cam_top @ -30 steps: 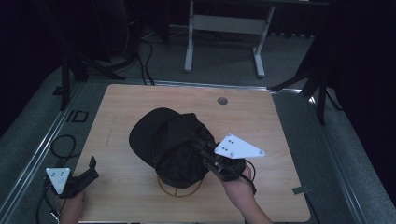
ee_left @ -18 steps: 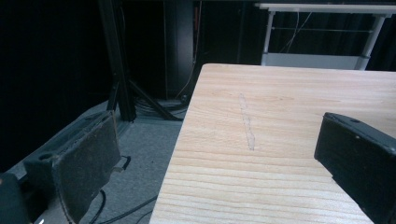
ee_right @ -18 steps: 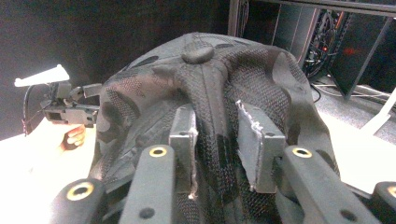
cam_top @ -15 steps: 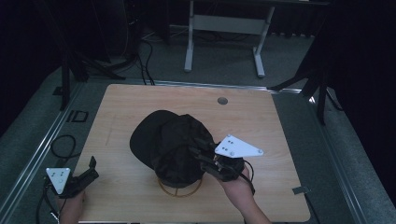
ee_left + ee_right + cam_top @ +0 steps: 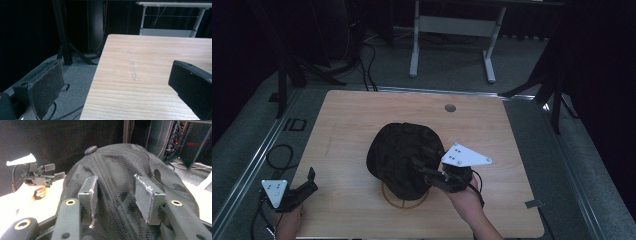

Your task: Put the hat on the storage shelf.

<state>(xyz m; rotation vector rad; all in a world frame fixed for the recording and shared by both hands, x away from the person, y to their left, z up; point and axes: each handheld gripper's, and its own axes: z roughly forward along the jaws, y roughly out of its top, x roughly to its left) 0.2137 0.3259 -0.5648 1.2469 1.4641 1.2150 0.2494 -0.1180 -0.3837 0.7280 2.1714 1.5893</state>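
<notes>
A black mesh cap (image 5: 404, 152) sits on a round wooden stand (image 5: 388, 199) in the middle of the table (image 5: 362, 115). My right gripper (image 5: 422, 167) lies against the cap's near right side. Its jaws have just been opening. In the right gripper view the right gripper (image 5: 116, 185) stands open, and the cap's (image 5: 120, 165) mesh lies between the pads (image 5: 93, 190) without being pinched. At the table's front left corner my left gripper (image 5: 312, 180) rests open with nothing in it. The left gripper (image 5: 117, 82) faces bare wood, and this left gripper (image 5: 56, 170) also appears beyond the cap.
A small round hole (image 5: 450, 107) sits near the table's far edge. A white metal frame (image 5: 452, 25) stands on the floor behind the table. Cables (image 5: 277, 155) lie on the floor at the left, and dark stands flank both sides.
The right gripper's jaws have parted at the cap's side, while its hand has hardly shifted. The left gripper has stayed where it was.
</notes>
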